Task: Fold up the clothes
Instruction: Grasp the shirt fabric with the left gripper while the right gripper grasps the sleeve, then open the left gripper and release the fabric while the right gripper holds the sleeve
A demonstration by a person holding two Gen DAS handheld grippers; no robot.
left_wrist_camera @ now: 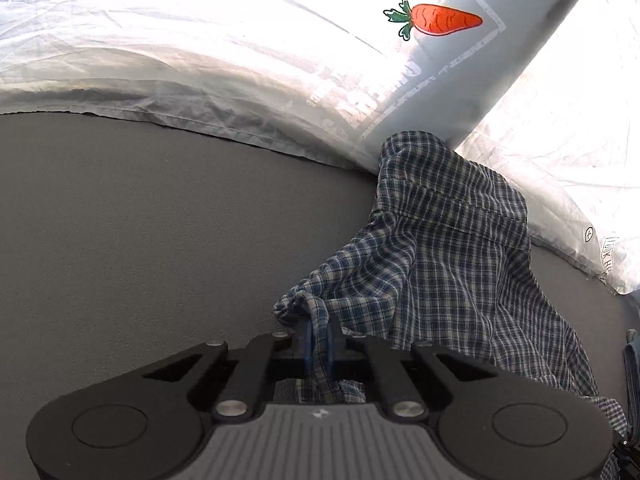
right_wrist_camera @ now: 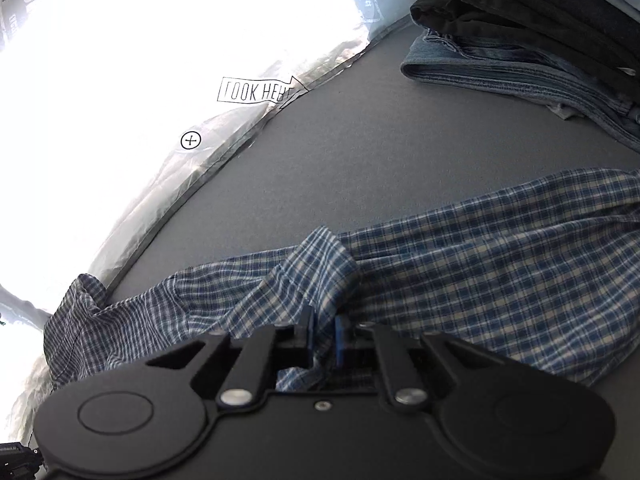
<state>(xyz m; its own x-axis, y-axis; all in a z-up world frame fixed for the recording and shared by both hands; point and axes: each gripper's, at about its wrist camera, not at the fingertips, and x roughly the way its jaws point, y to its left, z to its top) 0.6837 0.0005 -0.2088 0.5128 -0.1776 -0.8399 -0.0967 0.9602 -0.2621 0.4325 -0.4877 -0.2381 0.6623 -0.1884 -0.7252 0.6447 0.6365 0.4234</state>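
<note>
A blue and white plaid shirt lies rumpled on the grey table. My left gripper is shut on a bunched edge of the shirt, and the cloth runs up and to the right from it. In the right wrist view the same plaid shirt spreads to the right across the grey table. My right gripper is shut on a fold of it, with cloth pinched between the blue pads.
A white printed sheet with a carrot picture hangs along the table's far edge. The sheet shows in the right wrist view with "LOOK HERE" printed on it. A stack of folded jeans and dark clothes sits at the far right.
</note>
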